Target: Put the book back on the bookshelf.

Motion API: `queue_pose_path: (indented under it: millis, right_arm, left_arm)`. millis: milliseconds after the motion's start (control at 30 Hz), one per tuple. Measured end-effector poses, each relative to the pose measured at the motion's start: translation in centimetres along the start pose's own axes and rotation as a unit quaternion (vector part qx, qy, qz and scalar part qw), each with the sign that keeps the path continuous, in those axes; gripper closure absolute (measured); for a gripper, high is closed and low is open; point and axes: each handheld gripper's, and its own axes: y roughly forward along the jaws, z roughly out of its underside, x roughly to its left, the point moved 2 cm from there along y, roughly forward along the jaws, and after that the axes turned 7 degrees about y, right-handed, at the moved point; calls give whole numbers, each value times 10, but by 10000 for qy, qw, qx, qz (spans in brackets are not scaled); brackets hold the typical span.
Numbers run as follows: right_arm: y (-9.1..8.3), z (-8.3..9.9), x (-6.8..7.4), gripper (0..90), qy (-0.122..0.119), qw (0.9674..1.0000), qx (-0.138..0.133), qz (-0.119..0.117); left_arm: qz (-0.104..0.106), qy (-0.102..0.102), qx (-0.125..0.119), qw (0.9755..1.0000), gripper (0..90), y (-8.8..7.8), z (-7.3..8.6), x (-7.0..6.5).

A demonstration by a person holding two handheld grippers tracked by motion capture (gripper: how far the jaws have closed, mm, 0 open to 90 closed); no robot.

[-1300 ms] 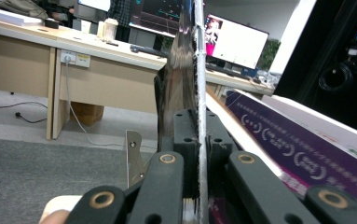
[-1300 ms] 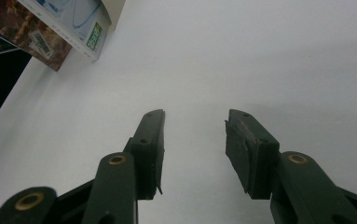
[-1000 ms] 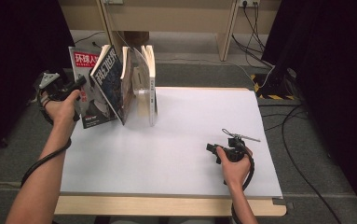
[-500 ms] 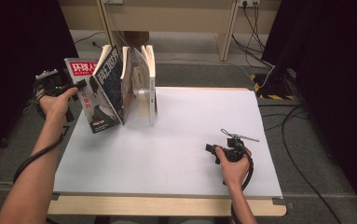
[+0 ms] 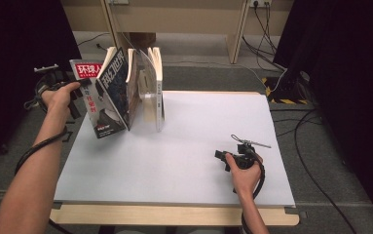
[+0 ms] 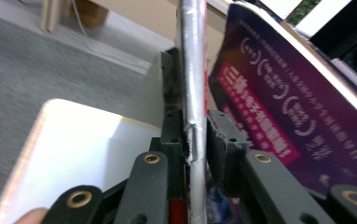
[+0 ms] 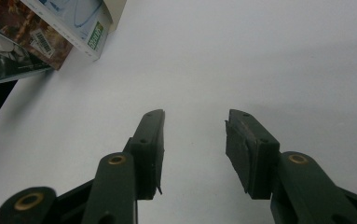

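A magazine (image 5: 94, 105) with a red title block stands tilted at the table's left edge, its top leaning left, away from a row of upright books (image 5: 145, 83). My left gripper (image 5: 76, 91) is shut on the magazine's left edge. In the left gripper view its jaws (image 6: 195, 135) have just been closing and now press both sides of the silvery edge (image 6: 194, 70), beside a purple cover (image 6: 269, 107). My right gripper (image 5: 219, 155) rests low over the white table top (image 5: 198, 122) at the front right. It is open (image 7: 195, 149) with nothing between its fingers.
The books stand at the table's back left corner, and their lower corners (image 7: 50, 32) show in the right gripper view. A wooden desk (image 5: 174, 19) stands behind the table. Cables (image 5: 291, 122) lie on the grey floor to the right, and dark curtains hang on both sides.
My left hand has shifted left and slightly up with the magazine, which now leans further out from the row. The right gripper has stayed put.
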Motion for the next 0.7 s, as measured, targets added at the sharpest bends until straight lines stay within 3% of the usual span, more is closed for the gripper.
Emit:
queue_pose_path:
  millis: [33,100,233,333,433,467,600,667,700]
  right_arm:
    - [0,0,0,571,10,10000,6,-3]
    - [0,0,0,571,-1,10000,3,2]
    - [0,1,1,571,28,10000,25,6]
    - [1,1,1,571,6,10000,55,14]
    - [1,1,1,571,3,10000,70,15]
    - [1,1,1,571,4,10000,72,14]
    - [0,1,1,571,3,10000,37,7]
    - [0,1,1,571,2,10000,37,6]
    - [0,1,1,571,3,10000,38,8]
  left_arm:
    - [0,0,0,10000,787,0,0,0]
    - [-83,210,102,9997,820,2,-1,-4]
    - [-85,209,205,9995,849,3,-1,-8]
    - [-171,422,355,9983,860,1,-3,-14]
    - [-158,562,262,9979,863,-1,-3,-20]
    - [-135,737,36,9972,864,-5,-5,-27]
    - [-67,1359,-541,9892,865,-11,-12,-41]
    - [-27,1525,-801,9850,865,-13,-15,-46]
    - [-113,1638,-935,9820,865,-14,-16,-47]
